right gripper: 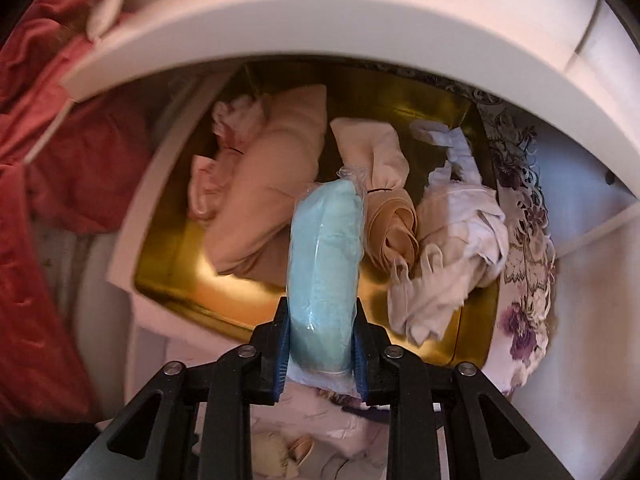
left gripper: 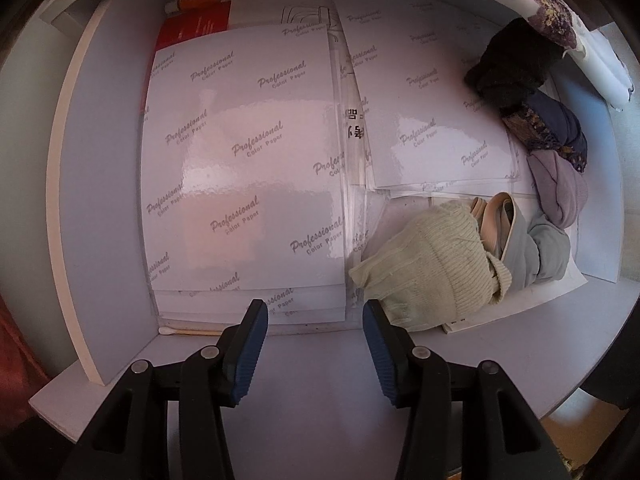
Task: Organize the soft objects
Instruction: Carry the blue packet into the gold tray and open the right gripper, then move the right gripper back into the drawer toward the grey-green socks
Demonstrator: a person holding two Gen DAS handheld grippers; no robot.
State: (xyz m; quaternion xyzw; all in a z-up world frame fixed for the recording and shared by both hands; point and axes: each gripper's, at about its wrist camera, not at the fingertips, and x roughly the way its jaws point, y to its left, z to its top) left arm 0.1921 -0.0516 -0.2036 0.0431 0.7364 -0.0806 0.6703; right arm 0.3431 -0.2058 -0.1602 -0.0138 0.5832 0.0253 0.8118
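Below the left wrist camera: a white drawer (left gripper: 100, 208) seen from straight above
Left tongs (left gripper: 316, 346): released, jaws apart with nothing between them, over the drawer's bare front edge
Paper packs (left gripper: 244, 160): glossy wrapped stacks printed "Professional Color Paper", lying flat and overlapping, filling most of the drawer floor
Red pack (left gripper: 192, 24): at the far left corner, partly under the paper
Cream knitted bundle (left gripper: 436, 264): rolled soft item near the front right, just beside the right jaw
Pale blue bundle (left gripper: 540, 252): touching the cream one on its right, with a peach band tucked between them
Row along the right wall: lilac bundle (left gripper: 560, 192), then navy patterned bundle (left gripper: 552, 128), then black bundle (left gripper: 512, 64), each touching the next

Ahead of the right wrist camera: a gold-lined box (right gripper: 176, 264) under a white curved edge
Right tongs (right gripper: 320, 340): clenched on a light blue soft roll (right gripper: 324, 256) in clear wrap, pads pressing both its sides
Roll's place: held upright above the box's front middle, not resting on anything
Box contents: peach folded cloth (right gripper: 272, 184) at left, beige knotted piece (right gripper: 384, 184) in the middle, white crumpled items (right gripper: 452, 236) at right
Red fabric (right gripper: 48, 160): bunched outside the box on the left
Floral cloth (right gripper: 524, 216): white with purple flowers, along the box's right side
Sharpness: edges blurred
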